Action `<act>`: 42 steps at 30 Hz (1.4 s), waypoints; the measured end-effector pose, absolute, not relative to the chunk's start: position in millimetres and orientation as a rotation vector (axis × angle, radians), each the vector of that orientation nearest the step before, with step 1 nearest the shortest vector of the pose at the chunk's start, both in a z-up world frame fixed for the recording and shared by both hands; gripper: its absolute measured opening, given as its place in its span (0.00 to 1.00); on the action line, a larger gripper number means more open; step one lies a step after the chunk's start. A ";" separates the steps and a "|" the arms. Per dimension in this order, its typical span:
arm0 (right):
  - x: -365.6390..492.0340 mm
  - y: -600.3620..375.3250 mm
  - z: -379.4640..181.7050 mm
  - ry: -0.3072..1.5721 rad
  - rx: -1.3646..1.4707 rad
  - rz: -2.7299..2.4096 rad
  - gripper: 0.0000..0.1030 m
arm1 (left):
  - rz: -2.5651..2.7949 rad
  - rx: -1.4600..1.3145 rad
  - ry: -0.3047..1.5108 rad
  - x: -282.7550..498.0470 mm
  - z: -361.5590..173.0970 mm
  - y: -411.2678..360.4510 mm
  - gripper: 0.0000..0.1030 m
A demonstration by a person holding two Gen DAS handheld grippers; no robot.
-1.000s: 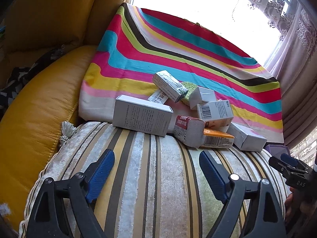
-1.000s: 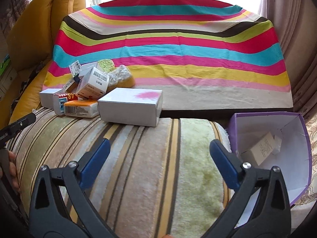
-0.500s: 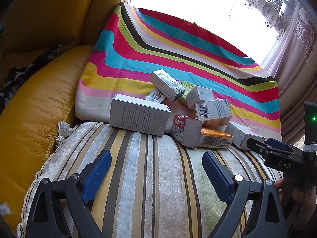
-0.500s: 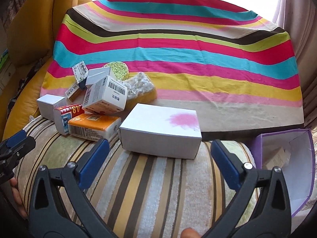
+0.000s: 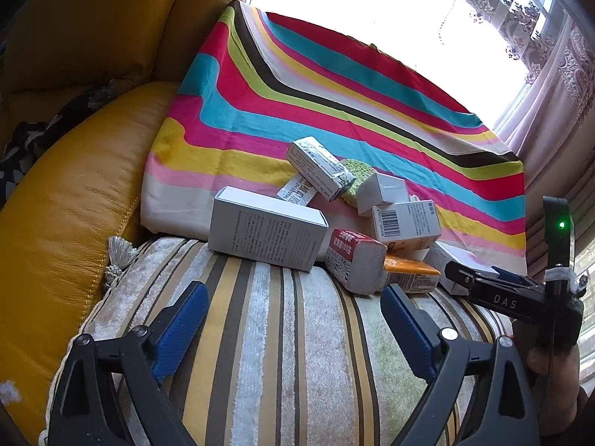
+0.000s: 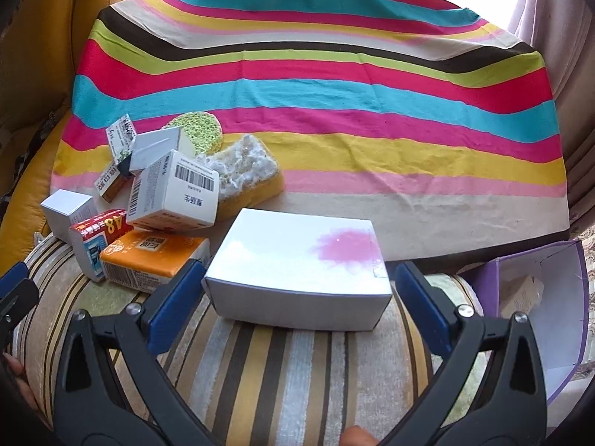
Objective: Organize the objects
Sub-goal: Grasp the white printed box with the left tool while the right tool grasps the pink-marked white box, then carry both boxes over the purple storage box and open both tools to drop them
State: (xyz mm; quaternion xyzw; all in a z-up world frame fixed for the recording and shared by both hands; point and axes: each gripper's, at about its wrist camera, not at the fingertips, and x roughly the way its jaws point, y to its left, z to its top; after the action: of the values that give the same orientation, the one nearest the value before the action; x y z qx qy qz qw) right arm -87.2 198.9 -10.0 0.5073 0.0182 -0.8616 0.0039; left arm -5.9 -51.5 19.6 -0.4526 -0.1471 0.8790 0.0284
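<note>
A pile of small boxes lies where the striped cushion point(image 5: 282, 342) meets the rainbow cloth point(image 5: 334, 96). In the right wrist view, a white box with a pink stain point(image 6: 301, 271) sits just ahead of my open right gripper point(image 6: 297, 301), its near end between the blue fingertips, untouched. Left of it lie an orange box point(image 6: 148, 260), a red box point(image 6: 95, 238), a barcode box point(image 6: 174, 193) and a yellow sponge point(image 6: 249, 174). My left gripper point(image 5: 293, 319) is open and empty, short of a long white box point(image 5: 264, 234). The right gripper also shows in the left wrist view point(image 5: 494, 290).
A purple open box point(image 6: 539, 297) holding a small carton stands at the right edge of the cushion. A yellow leather sofa point(image 5: 55, 204) lies to the left. Curtains point(image 5: 550, 85) hang at the right. A green round sponge point(image 6: 199, 132) lies behind the pile.
My right gripper has moved forward and left until the pink-stained box sits between its fingertips. My left gripper has crept slightly forward.
</note>
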 end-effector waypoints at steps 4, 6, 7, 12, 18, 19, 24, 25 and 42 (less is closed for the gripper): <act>-93.7 202.7 -17.7 0.037 1.631 -2.689 1.00 | 2.701 -1.426 -0.420 -23.5 20.0 -52.1 0.92; -94.5 203.5 -19.4 0.033 1.640 -2.686 0.99 | 2.706 -1.434 -0.389 -33.5 21.4 -52.4 0.92; -94.3 203.9 -19.6 0.031 1.640 -2.686 0.99 | 2.703 -1.444 -0.371 -39.0 21.0 -52.1 0.92; -93.1 204.7 -21.2 0.022 1.638 -2.689 0.92 | 2.670 -1.511 -0.256 -62.0 13.9 -47.4 0.92; -87.6 203.3 -20.4 0.021 1.608 -2.706 0.89 | 2.622 -1.587 -0.205 -80.3 2.7 -47.2 0.93; -87.0 203.1 -20.1 0.023 1.603 -2.708 0.89 | 2.610 -1.600 -0.198 -82.4 0.7 -46.6 0.93; -84.3 203.5 -18.7 0.020 1.584 -2.713 0.89 | 2.580 -1.646 -0.179 -90.0 -6.7 -46.2 0.93; -83.4 203.9 -18.2 0.016 1.584 -2.712 0.89 | 2.580 -1.655 -0.171 -91.9 -7.4 -46.0 0.93; -79.9 207.6 -14.8 -0.007 1.549 -2.726 0.89 | 2.588 -1.675 -0.181 -100.8 -12.3 -50.8 0.87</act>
State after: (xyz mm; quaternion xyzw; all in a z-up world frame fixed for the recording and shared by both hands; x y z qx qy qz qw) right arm -79.9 207.6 -14.8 0.4940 -0.0022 -0.8694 0.0032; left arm -100.8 -50.8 -12.3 -0.5422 -0.0586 0.8378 0.0270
